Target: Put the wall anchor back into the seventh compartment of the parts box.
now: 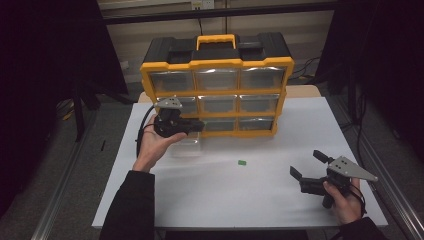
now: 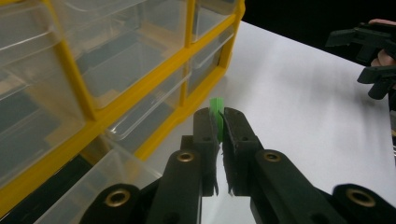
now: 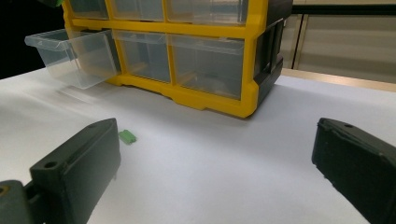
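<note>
Small green piece [image 2: 216, 112] clamped between left gripper [image 2: 217, 122] jaws, held above the pulled-out clear drawer [image 1: 186, 147] of yellow organizer [image 1: 217, 85]; second green piece [image 1: 242, 162] lies loose on white table [image 1: 280, 150]; right gripper [image 1: 308, 165] jaws wide apart, empty.

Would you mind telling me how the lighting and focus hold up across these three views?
High view: dim, dark surroundings, white table brightest. Left gripper view: green piece fairly sharp, nearest drawer soft. Right gripper view: evenly lit, own jaws blurred, organizer clearer.
</note>
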A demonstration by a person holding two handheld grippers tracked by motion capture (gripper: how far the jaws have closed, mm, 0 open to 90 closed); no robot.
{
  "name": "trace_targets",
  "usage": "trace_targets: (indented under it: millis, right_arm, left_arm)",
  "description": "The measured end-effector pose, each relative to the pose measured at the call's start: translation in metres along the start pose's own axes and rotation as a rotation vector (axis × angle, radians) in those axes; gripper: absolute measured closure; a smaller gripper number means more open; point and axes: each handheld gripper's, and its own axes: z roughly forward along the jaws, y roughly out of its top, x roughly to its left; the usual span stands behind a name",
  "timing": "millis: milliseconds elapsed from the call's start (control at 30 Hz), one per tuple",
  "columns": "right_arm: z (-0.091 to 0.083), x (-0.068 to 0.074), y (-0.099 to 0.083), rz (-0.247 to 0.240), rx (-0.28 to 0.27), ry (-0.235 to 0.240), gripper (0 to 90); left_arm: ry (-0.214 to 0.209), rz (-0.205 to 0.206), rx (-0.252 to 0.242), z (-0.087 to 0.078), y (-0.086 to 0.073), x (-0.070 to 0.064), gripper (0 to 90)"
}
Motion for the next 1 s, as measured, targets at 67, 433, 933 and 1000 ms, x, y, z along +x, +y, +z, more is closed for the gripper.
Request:
trace_targets:
  millis: [67,433,933,1000]
  right_arm:
    - [0.000,0.000,0.000,0.000,-0.003,-0.001,0.8]
    - [0.000,0.000,0.000,-0.001,-0.017,-0.003,0.8]
    - [0.000,0.000,-0.001,-0.005,-0.024,0.002,0.9]
    - [0.000,0.000,-0.001,-0.004,-0.024,0.000,0.9]
  left_arm:
    - [0.009,-0.002,-0.001,-0.003,-0.001,0.002,84.8]
    - [0.058,-0.020,0.021,-0.019,0.000,0.016,84.8]
    - [0.122,-0.032,0.084,-0.029,0.008,0.035,84.8]
    - [0.130,-0.026,0.093,-0.029,0.010,0.035,84.8]
